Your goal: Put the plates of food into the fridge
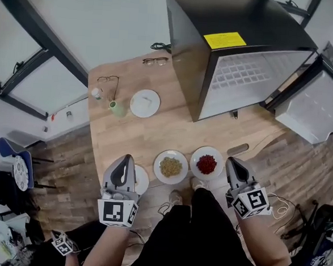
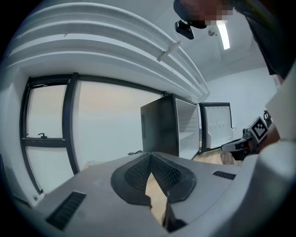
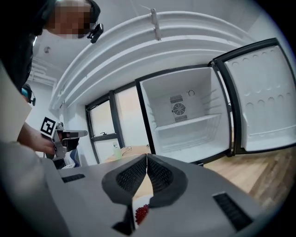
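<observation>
White plates (image 1: 138,107): 4 | fridge (image 1: 240,49): 1 | left gripper (image 1: 127,158), right gripper (image 1: 233,161): jaws together

Wooden table (image 1: 172,133) with plates (image 1: 170,167), glasses (image 1: 108,80)

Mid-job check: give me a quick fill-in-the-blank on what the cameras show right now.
The black mini fridge has its door standing ___.
The round white plate nearest the right gripper holds ___ food.
The right gripper and left gripper both have jaws ___, holding nothing.
Missing words: open; red; shut.
</observation>
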`<control>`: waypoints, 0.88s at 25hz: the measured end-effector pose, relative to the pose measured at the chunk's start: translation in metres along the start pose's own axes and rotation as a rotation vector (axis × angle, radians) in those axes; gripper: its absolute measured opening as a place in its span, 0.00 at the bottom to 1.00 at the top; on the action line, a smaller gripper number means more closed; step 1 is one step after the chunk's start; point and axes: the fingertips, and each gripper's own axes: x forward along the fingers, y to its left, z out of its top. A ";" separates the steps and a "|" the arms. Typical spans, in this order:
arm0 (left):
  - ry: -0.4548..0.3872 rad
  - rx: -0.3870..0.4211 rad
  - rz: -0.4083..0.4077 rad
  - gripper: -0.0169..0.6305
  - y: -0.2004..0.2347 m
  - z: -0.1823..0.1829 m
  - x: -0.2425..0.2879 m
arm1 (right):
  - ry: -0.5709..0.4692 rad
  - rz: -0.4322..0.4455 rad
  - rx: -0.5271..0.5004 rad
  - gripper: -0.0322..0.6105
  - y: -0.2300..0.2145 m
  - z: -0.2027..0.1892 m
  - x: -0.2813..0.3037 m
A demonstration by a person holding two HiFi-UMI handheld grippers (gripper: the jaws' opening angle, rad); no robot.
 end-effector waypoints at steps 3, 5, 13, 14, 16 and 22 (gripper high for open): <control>0.005 0.028 -0.050 0.03 -0.010 -0.003 0.002 | -0.007 -0.045 0.046 0.08 -0.004 -0.021 -0.013; 0.000 0.039 -0.077 0.03 -0.015 -0.003 0.004 | 0.012 -0.067 0.085 0.08 -0.006 -0.039 -0.017; 0.029 0.058 -0.124 0.03 -0.031 -0.016 0.014 | 0.054 -0.133 0.222 0.09 -0.017 -0.094 -0.031; 0.033 0.052 -0.125 0.03 -0.032 -0.016 0.015 | 0.050 -0.139 0.242 0.09 -0.019 -0.099 -0.032; 0.028 0.032 -0.125 0.03 -0.035 -0.011 0.016 | 0.033 -0.149 0.297 0.09 -0.023 -0.108 -0.034; 0.031 0.051 -0.142 0.03 -0.042 -0.007 0.022 | 0.029 -0.171 0.449 0.21 -0.035 -0.142 -0.032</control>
